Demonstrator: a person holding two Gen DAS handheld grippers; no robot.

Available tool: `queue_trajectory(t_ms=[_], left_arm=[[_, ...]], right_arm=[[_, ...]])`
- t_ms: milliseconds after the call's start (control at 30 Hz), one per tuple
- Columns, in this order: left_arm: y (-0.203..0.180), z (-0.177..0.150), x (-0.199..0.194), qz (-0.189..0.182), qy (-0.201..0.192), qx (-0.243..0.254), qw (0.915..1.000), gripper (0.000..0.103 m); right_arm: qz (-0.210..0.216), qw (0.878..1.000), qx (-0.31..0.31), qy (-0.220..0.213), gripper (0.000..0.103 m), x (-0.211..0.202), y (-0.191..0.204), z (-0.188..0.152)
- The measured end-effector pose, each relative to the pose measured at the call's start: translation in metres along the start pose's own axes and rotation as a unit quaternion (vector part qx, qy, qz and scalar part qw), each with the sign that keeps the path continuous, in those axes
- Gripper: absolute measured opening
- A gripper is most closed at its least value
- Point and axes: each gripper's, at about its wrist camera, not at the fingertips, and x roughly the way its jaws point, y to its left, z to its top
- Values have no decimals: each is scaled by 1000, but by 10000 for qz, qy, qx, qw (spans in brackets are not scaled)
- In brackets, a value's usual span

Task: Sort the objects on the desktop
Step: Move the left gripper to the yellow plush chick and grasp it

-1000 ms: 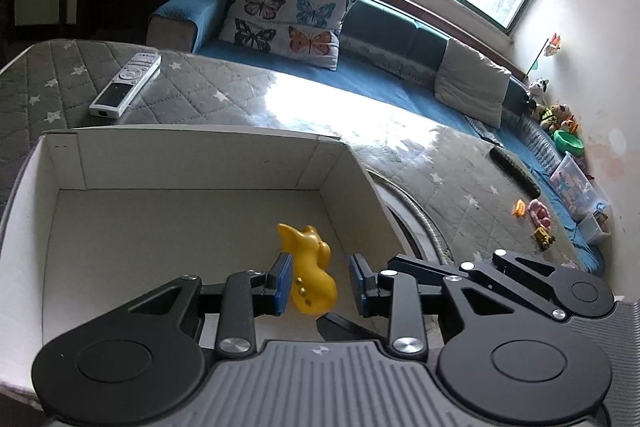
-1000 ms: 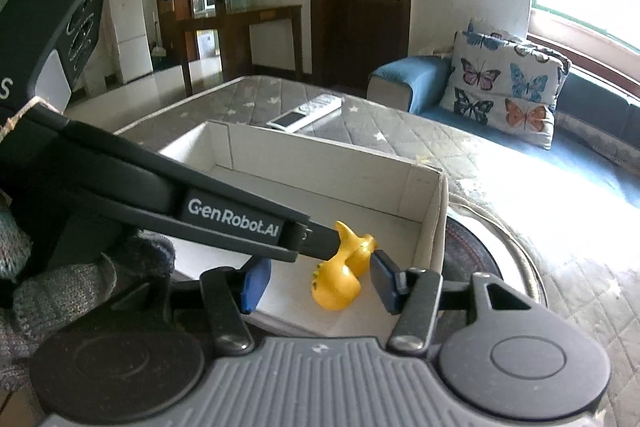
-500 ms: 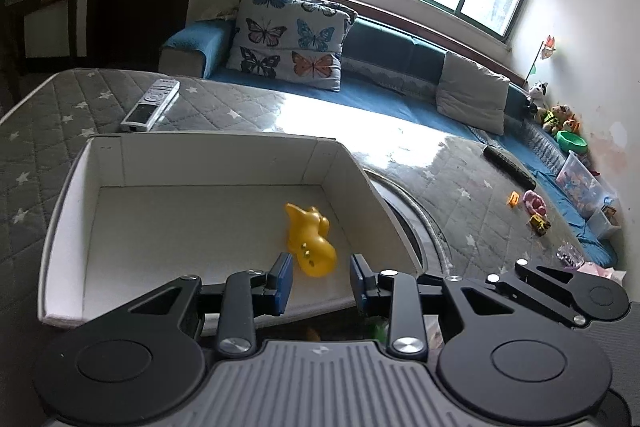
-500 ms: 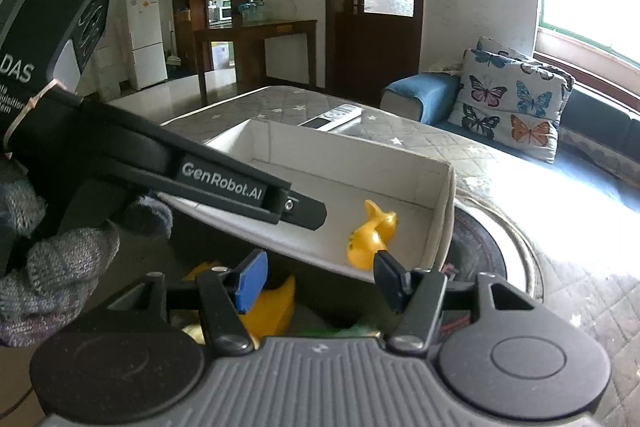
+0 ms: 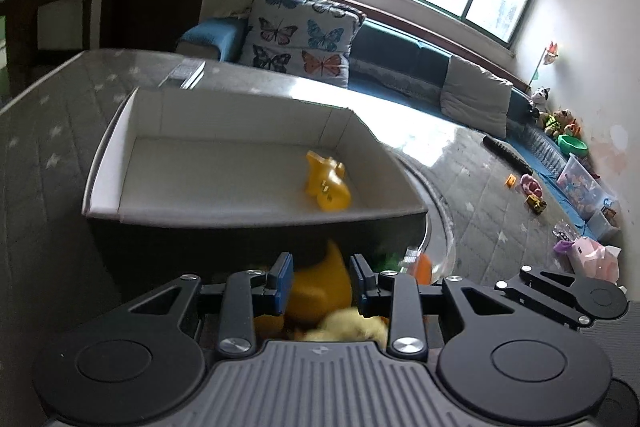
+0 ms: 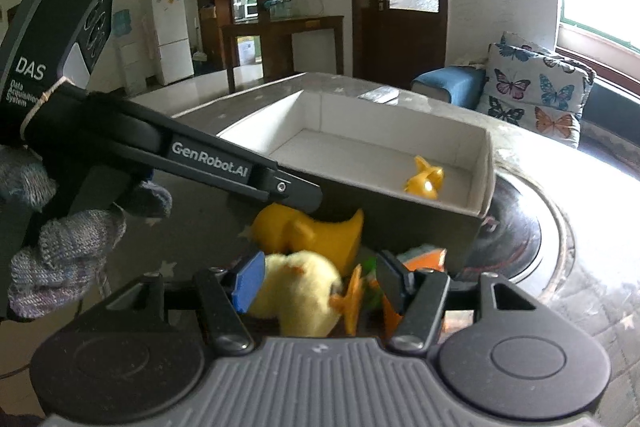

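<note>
Since the earlier frames both grippers have been drawn back from the white box, so that its dark near wall now stands between them and the small yellow toy, which is left lying on the box floor near the right wall. Nearest in the left wrist view, the left gripper is seen with its blue pads partly apart; a larger yellow duck-shaped toy shows through the gap, but whether it is touched by the pads cannot be told. A pale fluffy chick is partly hidden below the fingers. In the right wrist view the right gripper is seen with its jaws opening; the fluffy chick lies between them, just beside the left pad, and a grip on it cannot be made out. Orange and green items are glimpsed behind the right finger, blurred. Only this view shows the larger yellow toy whole, lying on the table against the box's outer wall, and the left gripper's arm held by a gloved hand, crossing in front of the box. A round glass-rimmed stand is seen beside the box. Farther off, a remote control lies on the quilted table cover. Only the left wrist view shows a second dark remote and scattered toys beyond; a butterfly cushion is seen farthest.
</note>
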Motion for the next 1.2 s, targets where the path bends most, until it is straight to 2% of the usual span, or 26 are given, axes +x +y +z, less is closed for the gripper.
queue_trajectory(t_ms=[533, 1200], left_arm=[[16, -35, -7, -155, 321, -176, 9992, 35], [26, -38, -4, -348, 450, -313, 9979, 35]], right_arm=[[-6, 9995, -37, 320, 63, 20, 9, -19], [19, 9989, -30, 474, 63, 32, 9, -17]])
